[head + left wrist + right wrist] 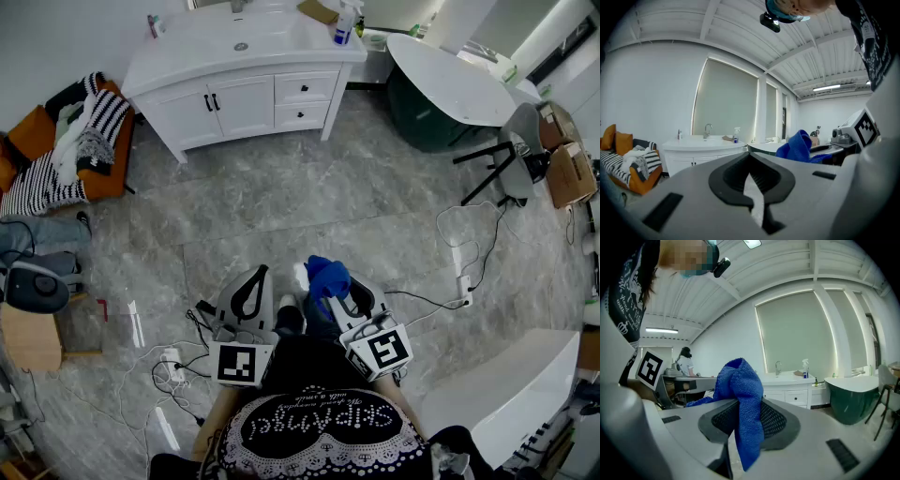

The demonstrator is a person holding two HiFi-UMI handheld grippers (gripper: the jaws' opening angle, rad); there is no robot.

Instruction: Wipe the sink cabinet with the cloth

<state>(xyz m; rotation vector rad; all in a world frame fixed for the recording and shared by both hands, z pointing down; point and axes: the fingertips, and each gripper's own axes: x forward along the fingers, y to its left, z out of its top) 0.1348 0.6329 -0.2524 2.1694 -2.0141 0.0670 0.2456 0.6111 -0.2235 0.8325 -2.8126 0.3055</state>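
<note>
Evidently the soft blue terry cloth point(739, 380) should handle light and limp, and it is well taken at its bunched fold by the clenched right gripper point(749, 405). The left gripper point(750, 157) is closed on nothing. The white sink cabinet point(246, 94) stands well apart across the grey marble floor point(281, 206).

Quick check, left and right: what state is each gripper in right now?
Left gripper: closed, nothing held.
Right gripper: closed on the blue cloth.

On the sink cabinet point(246, 89) I see a spray bottle point(344, 23) at its right end; a couch point(56, 150) lies left of it, a tub point(441, 94) right, the cloth point(326, 275) well before it.
</note>
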